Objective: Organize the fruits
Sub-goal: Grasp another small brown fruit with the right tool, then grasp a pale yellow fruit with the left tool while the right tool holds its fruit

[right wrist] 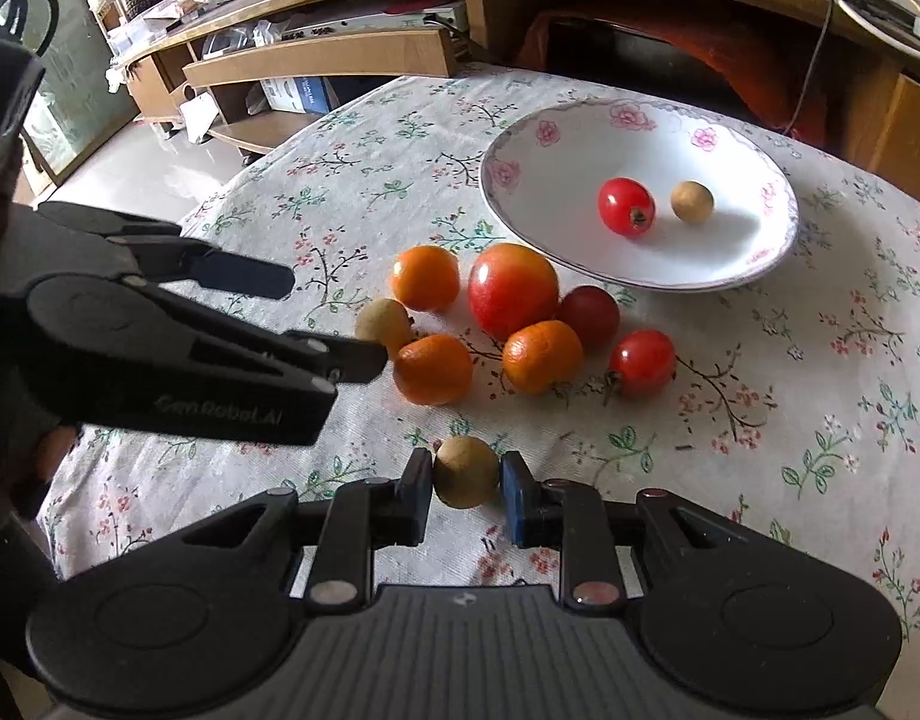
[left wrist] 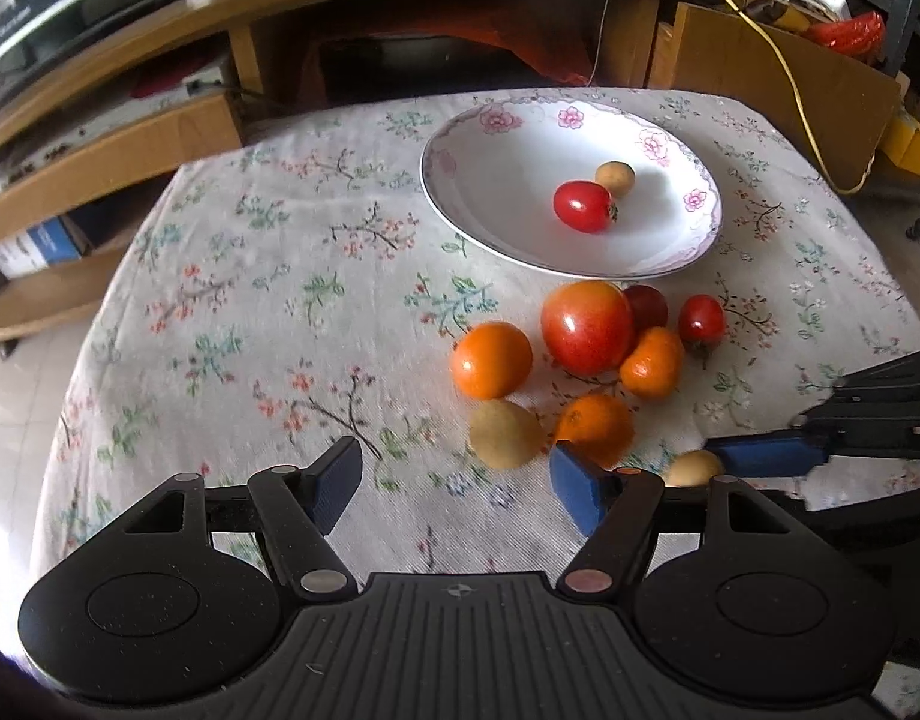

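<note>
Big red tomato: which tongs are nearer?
Left. The left tongs are open just short of the pile around the big red tomato; the right tongs sit farther back, shut on a longan.

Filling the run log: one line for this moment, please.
right gripper: shut on small round tan fruit | left gripper: open, empty | white floral-rimmed plate: red cherry tomato, tan fruit | rest on floral tablecloth

The left gripper (left wrist: 454,480) hovers with fingers spread over a floral tablecloth (left wrist: 250,300), facing a cluster of fruit (left wrist: 586,360). Beyond, a plate (left wrist: 502,204) holds a tomato (left wrist: 583,206) and a longan (left wrist: 615,177). The right gripper (left wrist: 694,468) pinches another longan.
</note>
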`<state>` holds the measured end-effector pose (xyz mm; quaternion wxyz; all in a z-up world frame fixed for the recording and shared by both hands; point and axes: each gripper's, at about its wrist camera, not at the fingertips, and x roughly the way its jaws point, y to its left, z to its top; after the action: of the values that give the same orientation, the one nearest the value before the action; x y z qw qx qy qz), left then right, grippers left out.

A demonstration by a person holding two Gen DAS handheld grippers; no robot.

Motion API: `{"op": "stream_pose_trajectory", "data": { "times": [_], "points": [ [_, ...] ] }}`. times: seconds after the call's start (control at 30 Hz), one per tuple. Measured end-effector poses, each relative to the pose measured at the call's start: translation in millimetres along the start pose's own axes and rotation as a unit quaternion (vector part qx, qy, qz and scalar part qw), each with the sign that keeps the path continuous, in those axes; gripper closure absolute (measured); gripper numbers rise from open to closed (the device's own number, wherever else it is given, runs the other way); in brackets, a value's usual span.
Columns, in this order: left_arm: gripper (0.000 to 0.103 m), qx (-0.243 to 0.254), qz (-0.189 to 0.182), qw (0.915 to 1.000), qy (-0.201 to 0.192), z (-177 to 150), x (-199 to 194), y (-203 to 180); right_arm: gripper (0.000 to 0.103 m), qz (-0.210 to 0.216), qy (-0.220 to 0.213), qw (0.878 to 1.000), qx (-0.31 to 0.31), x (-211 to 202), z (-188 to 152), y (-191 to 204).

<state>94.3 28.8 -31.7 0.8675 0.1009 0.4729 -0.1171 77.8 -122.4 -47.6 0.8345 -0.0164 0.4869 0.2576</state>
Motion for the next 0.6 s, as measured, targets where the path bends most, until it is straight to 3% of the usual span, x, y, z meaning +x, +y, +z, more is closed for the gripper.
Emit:
{"op": "stream_pose_trajectory", "data": {
  "times": [0.23,0.4,0.47,0.6],
  "points": [
    [0.034,0.021,-0.001,0.9997,0.015,3.3,17.9,-7.5,0.076,0.004,0.003,1.0,0.012,-1.6,-3.0,-9.0],
    [0.038,0.009,-0.015,0.9997,0.015,6.2,23.3,-9.7,0.076,-0.001,0.001,1.0,0.011,-2.8,-3.0,-10.4],
    [0.048,0.007,-0.026,0.9995,0.016,6.0,21.9,-11.4,0.076,-0.003,0.001,1.0,0.012,-2.7,-2.9,-11.3],
    [0.055,0.0,-0.036,0.9993,0.014,5.1,20.1,-12.3,0.076,-0.005,-0.001,1.0,0.013,-4.4,-2.7,-10.9]
  ]
}}
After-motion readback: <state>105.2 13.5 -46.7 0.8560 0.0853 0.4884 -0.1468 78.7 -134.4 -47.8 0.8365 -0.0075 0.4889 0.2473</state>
